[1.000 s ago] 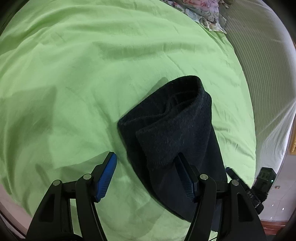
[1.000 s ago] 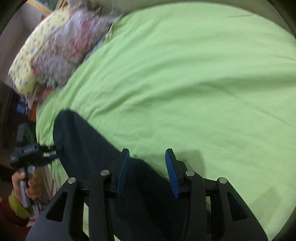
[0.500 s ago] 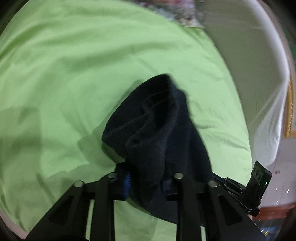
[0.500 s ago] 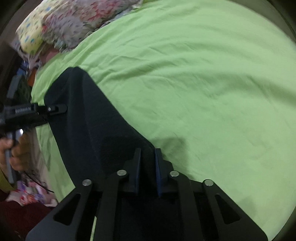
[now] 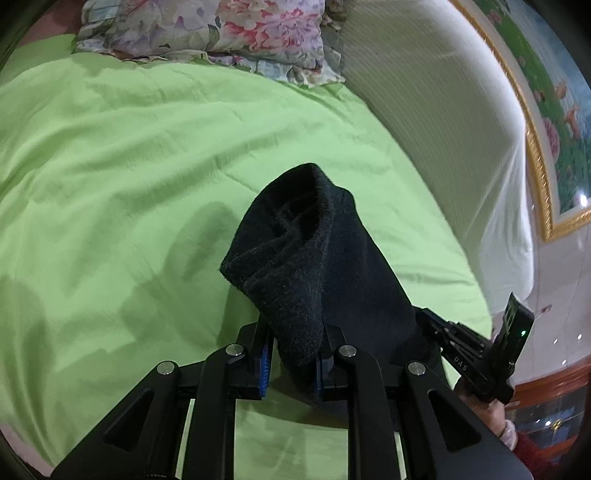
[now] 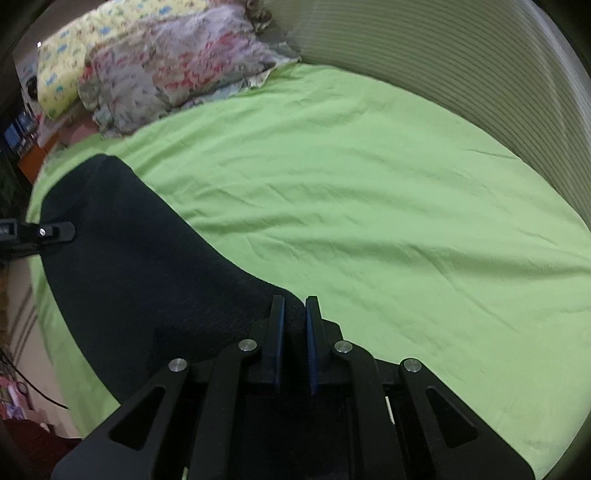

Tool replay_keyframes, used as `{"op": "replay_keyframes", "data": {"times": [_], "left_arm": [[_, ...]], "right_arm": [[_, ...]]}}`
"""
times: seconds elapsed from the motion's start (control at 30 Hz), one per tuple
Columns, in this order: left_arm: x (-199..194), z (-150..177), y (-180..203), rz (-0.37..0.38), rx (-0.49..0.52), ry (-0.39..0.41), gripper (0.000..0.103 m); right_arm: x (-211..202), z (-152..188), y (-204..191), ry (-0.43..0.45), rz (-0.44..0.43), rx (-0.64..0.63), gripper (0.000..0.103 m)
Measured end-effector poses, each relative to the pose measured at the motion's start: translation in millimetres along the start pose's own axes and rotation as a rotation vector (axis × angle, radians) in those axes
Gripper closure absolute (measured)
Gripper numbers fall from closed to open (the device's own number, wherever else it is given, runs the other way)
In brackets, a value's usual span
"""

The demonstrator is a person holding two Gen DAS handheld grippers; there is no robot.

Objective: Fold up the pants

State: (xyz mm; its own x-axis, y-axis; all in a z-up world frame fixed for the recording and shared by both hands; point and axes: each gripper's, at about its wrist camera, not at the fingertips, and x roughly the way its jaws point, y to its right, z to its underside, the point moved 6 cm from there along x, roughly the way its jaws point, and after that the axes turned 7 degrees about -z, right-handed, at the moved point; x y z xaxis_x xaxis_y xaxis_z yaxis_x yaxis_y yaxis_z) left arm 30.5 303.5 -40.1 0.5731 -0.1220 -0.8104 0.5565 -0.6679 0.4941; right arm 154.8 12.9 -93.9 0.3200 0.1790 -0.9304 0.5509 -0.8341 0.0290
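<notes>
The black pants (image 5: 317, 266) are bunched and lifted above the green bed sheet (image 5: 129, 166). My left gripper (image 5: 291, 354) is shut on one thick folded edge of them. In the right wrist view the pants (image 6: 140, 266) stretch as a dark sheet from my right gripper (image 6: 293, 314), which is shut on their near corner, to the left gripper (image 6: 55, 232) at the far left. The right gripper's body (image 5: 476, 354) shows at the lower right of the left wrist view.
Floral pillows (image 5: 207, 33) lie at the head of the bed, with a yellow one (image 6: 85, 48) beside them. A white ribbed headboard (image 5: 436, 122) runs along the right. The green sheet (image 6: 369, 203) spreads wide beyond the pants.
Both grippers were open over the pants lying on the bed. They have closed on the cloth and lifted it, and both views now tilt up toward the pillows.
</notes>
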Motion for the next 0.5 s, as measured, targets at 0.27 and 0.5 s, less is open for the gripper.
{"op": "replay_keyframes", "data": {"times": [0.27, 0.5], "left_arm": [[23, 0, -23, -0.082, 0.022, -0.069, 0.072], [-12, -20, -29, -0.072, -0.005, -0.015, 0.061]], "right_arm": [[17, 6, 18, -0.036, 0.021, 0.131, 0.082], [-34, 22, 50, 0.061, 0.029, 0.322, 0.076]]}}
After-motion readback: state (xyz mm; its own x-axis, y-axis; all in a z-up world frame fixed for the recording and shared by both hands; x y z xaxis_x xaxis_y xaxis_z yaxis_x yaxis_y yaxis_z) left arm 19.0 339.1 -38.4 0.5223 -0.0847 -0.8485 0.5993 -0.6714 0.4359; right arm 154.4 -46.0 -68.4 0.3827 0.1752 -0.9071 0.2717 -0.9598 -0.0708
